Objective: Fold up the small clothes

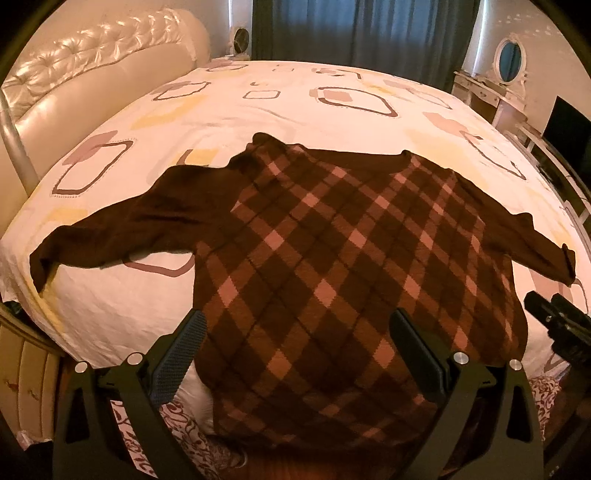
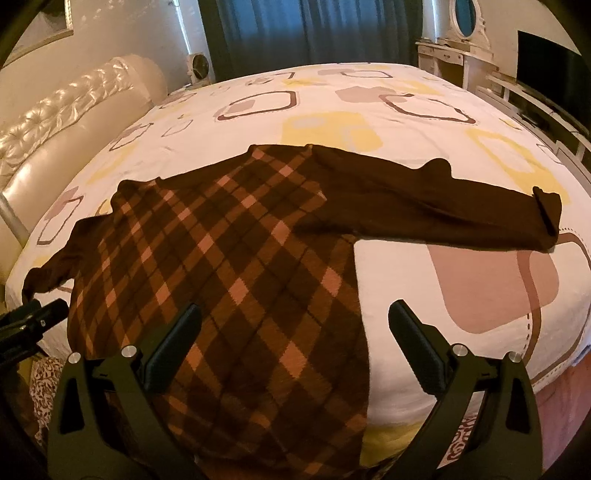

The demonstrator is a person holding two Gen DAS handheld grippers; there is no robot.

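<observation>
A brown sweater (image 1: 325,251) with a pink diamond check lies spread flat on the bed, neck away from me, hem hanging over the near edge. Its plain brown left sleeve (image 1: 122,225) reaches out left, its right sleeve (image 2: 443,206) out right. My left gripper (image 1: 297,321) hovers open over the sweater's lower left part, nothing between its fingers. My right gripper (image 2: 295,314) stands open over the lower right side edge of the sweater (image 2: 236,258), one finger above the cloth, the other above bare sheet. The right gripper's tip (image 1: 554,317) shows at the left wrist view's right edge.
The bed (image 1: 258,99) has a white cover with brown and yellow squares and a cream tufted headboard (image 1: 92,66) at the left. Blue curtains (image 1: 369,29) hang behind. A white dresser with an oval mirror (image 1: 509,59) and a dark screen (image 2: 550,81) stand at the right.
</observation>
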